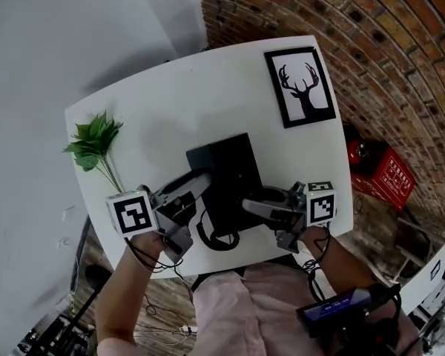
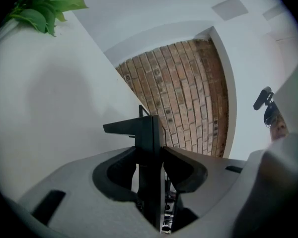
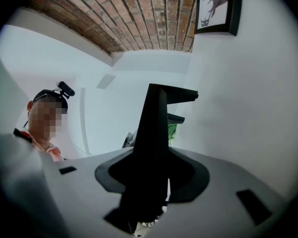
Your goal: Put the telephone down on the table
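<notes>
At the near edge of the table, left gripper and right gripper each clamp the telephone — likely risk: an uneven release tips it off that edge.

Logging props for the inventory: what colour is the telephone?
The telephone is black all over, coiled cord included. It shows best in the head view.

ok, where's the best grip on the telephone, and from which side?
Its thin side edges, one gripper from each side. The telephone is broad and flat, likely too wide for one grip; the left gripper and right gripper clamp opposite edges, clear of the cord.
</notes>
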The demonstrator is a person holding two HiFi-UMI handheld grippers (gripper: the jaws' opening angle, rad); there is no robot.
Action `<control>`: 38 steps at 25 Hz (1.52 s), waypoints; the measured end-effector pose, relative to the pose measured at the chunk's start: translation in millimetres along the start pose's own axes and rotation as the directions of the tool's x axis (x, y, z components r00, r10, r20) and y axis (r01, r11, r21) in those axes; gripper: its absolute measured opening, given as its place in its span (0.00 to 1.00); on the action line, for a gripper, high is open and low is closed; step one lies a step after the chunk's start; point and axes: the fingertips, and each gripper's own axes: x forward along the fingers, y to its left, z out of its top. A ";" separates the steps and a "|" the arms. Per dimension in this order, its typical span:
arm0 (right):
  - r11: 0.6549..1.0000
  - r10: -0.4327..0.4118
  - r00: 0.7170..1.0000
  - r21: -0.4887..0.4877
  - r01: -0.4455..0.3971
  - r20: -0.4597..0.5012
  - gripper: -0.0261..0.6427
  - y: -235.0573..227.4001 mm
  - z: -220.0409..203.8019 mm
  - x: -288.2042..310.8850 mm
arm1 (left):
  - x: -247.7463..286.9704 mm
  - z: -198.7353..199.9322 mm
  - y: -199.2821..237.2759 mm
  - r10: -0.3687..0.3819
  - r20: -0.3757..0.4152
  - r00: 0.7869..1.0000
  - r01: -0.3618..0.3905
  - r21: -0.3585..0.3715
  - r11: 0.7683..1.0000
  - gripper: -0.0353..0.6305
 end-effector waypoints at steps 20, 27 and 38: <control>0.984 -0.171 0.984 -0.060 0.168 -0.049 0.30 -37.9 -3.0 7.0 | 7.5 -0.9 34.0 0.030 -0.049 0.998 -0.032 -0.028 0.999 0.32; 0.970 -0.232 0.971 -0.091 0.226 -0.061 0.34 -42.2 -2.4 7.9 | 9.5 -1.4 30.6 0.031 -0.059 0.998 -0.033 -0.026 0.999 0.32; 0.919 -0.387 0.917 -0.127 0.374 -0.097 0.61 -51.7 -4.3 9.1 | 13.2 -8.9 30.7 0.018 -0.075 0.997 -0.020 -0.028 0.999 0.32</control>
